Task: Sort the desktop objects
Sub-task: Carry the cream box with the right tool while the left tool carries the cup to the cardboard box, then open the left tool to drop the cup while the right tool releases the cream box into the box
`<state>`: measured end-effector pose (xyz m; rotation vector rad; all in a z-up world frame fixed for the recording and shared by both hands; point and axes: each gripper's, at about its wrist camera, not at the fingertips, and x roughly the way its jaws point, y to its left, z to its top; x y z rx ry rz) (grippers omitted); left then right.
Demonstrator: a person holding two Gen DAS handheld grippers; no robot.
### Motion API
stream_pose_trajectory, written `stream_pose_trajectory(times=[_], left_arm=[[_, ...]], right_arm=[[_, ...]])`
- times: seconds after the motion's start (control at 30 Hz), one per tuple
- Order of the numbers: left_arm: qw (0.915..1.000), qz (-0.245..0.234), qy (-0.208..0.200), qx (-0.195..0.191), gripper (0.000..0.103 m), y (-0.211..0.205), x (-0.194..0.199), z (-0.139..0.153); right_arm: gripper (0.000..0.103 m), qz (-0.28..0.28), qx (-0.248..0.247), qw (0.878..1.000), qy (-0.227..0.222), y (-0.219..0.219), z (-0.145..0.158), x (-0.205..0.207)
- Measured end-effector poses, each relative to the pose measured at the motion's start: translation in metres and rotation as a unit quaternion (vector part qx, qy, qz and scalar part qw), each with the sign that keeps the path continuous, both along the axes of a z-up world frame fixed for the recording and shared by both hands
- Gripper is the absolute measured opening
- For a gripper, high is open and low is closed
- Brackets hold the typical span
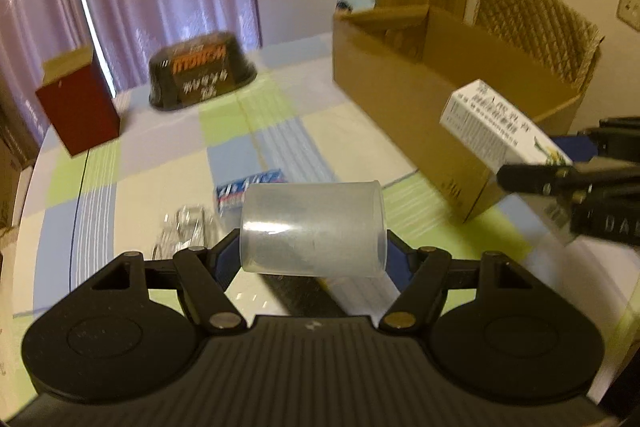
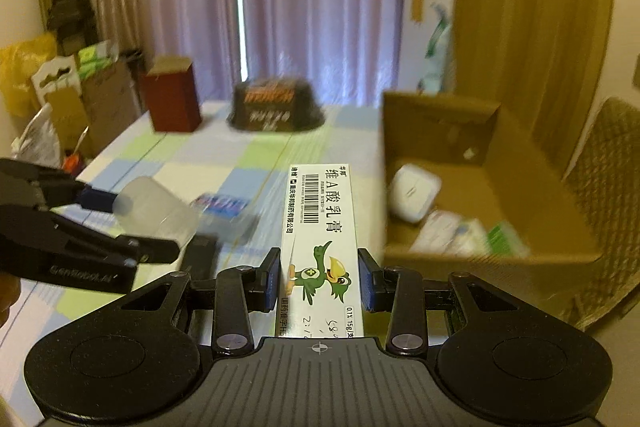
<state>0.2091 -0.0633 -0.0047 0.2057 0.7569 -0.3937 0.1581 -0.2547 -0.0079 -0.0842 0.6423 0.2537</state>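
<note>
Left gripper [image 1: 314,253]: its fingers are clamped on a translucent plastic cup [image 1: 314,227], which is held on its side above the bench [image 1: 160,167].
Right gripper [image 2: 319,281]: its fingers are closed on a white ointment carton [image 2: 320,227], printed with a green bird, which is held lengthwise, clear of the bench.
Destination: an open cardboard box [image 2: 480,259] stands on the right of the bench; a white case [image 2: 412,197] and soft packets [image 2: 460,233] are seen inside it.
Carton position: the carton is seen just left of the box's near corner, not yet over the opening.
Step in hand: judged to be the carrying of both held items toward the box.
Doing it well: the carton should be lifted over the box wall and released only once it is above the contents. The cup is thin and light, so the grip should be kept gentle, and the two grippers are best kept apart at the opening.
Left on bench: a blue-and-white pack [image 1: 248,187] and something shiny [image 1: 184,227], too blurred to name.
Background: a red box [image 1: 78,107] and a dark tub [image 1: 200,71] stand at the far edge.
</note>
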Motion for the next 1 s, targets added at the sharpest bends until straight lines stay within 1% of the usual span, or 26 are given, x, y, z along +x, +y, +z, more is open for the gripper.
stream_pose_trajectory(times=[0.17, 0.27, 0.33, 0.5, 0.67, 0.8, 1.0], left_arm=[[0.9993, -0.027, -0.024, -0.009, 0.068, -0.03, 0.005, 0.028], [0.9981, -0.047, -0.036, -0.015, 0.068, -0.055, 0.014, 0.042], [0.9972, -0.06, -0.04, -0.018, 0.068, -0.071, 0.021, 0.049], [0.9939, -0.096, -0.054, -0.012, 0.068, -0.116, 0.043, 0.058], [0.9908, -0.124, -0.054, -0.011, 0.068, -0.154, 0.064, 0.054], [0.9877, -0.147, -0.051, 0.005, 0.068, -0.179, 0.078, 0.042], [0.9819, -0.181, -0.046, 0.03, 0.068, -0.203, 0.092, 0.023]], right_arm=[[0.037, -0.033, 0.006, 0.999, -0.018, -0.036, 0.032, 0.015], [0.037, -0.048, 0.006, 0.999, -0.021, -0.056, 0.043, 0.028], [0.037, -0.055, 0.003, 0.998, -0.023, -0.067, 0.048, 0.038], [0.037, -0.076, -0.001, 0.997, -0.02, -0.096, 0.053, 0.066], [0.037, -0.092, 0.0, 0.996, -0.008, -0.118, 0.044, 0.092], [0.037, -0.099, 0.009, 0.995, 0.01, -0.13, 0.032, 0.106], [0.037, -0.105, 0.015, 0.994, 0.035, -0.144, 0.013, 0.117]])
